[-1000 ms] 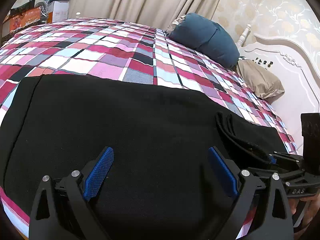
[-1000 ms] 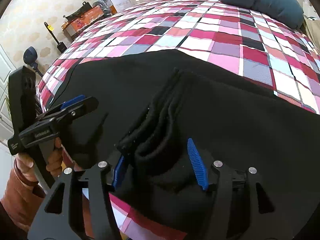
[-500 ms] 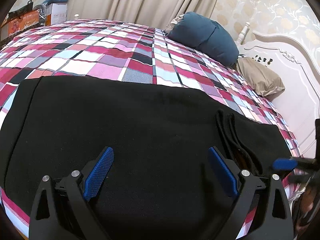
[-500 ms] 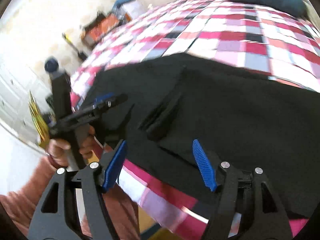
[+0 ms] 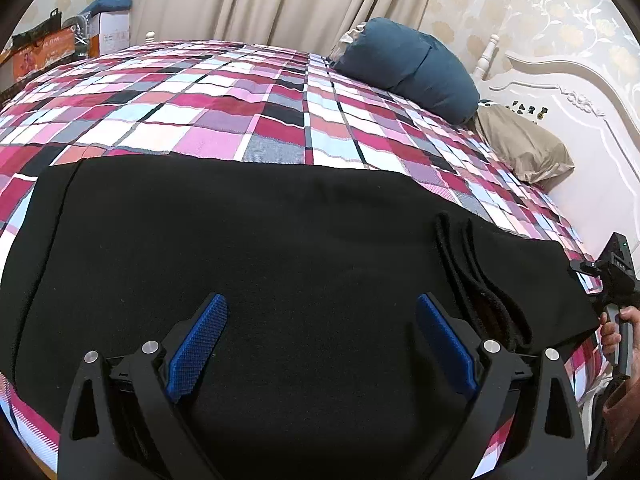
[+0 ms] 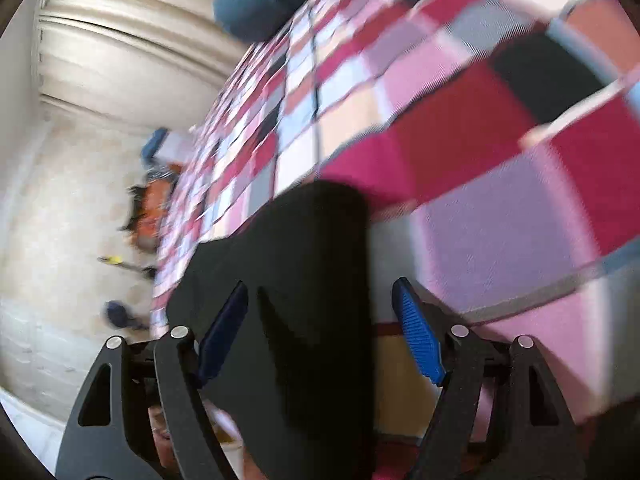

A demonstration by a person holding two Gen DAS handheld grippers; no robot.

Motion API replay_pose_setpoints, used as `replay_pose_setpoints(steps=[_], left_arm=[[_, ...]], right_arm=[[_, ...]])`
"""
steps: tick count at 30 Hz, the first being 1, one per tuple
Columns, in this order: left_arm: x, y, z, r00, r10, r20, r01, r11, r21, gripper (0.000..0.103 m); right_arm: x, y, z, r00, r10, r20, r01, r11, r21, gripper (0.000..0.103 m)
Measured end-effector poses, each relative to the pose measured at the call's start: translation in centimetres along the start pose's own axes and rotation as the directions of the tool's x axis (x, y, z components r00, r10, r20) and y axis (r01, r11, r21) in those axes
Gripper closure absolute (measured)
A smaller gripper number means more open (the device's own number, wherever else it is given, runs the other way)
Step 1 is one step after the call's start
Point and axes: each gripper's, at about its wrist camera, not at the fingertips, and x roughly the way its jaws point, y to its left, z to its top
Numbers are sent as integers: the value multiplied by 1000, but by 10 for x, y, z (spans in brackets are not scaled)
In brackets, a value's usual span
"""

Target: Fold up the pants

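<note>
Plaid bedspread (image 5: 240, 120), blue pillow (image 5: 412, 68) (tan pillow (image 5: 520, 148) beside it), curtains (image 5: 280, 0).

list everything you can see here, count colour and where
pants: one, black, spread across the near edge of the bed
bedspread: one, pink, red and white check, covering the bed
pillows: one dark blue, one tan, by the headboard
headboard: one, white, right
curtains: beige, behind the bed
boxes: white and orange, far left
left claw: open over the pants
right claw: open, at the pants' right end
</note>
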Motion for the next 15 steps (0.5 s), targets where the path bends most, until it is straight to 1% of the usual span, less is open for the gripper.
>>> replay_pose_setpoints(steps=[1,2,4,5,8,11,15], left_arm=[[0,0,1,1000,4,-4,-4,1000,1,9],[1,-1,1,1000,6,-7,-6,1000,1,9],[1,-1,1,1000,8,-11,-8,1000,0,9],[1,-1,2,1000,8,-13,-8,1000,-3,9],[0,-1,2,1000,8,-17,-8,1000,-8,9],[-3,-2,3,1000,10,-29,-11,1000,-11,9],[-10,-3,3,999,9,-44,-10,1000,-10,9]], right_arm=[[3,4,-2,1000,-7,-6,7,1000,-28,38],[7,7,-5,1000,-7,-31,6,998,-57,62],[12,3,-7,999,-7,-52,4,998,-56,72],[11,0,-7,999,-4,-53,0,998,-64,75],[7,-2,-8,998,17,-61,-21,998,-67,79],[2,3,-4,998,12,-60,-17,996,-92,83],[-1,8,0,998,-6,-69,-4,991,-136,83]])
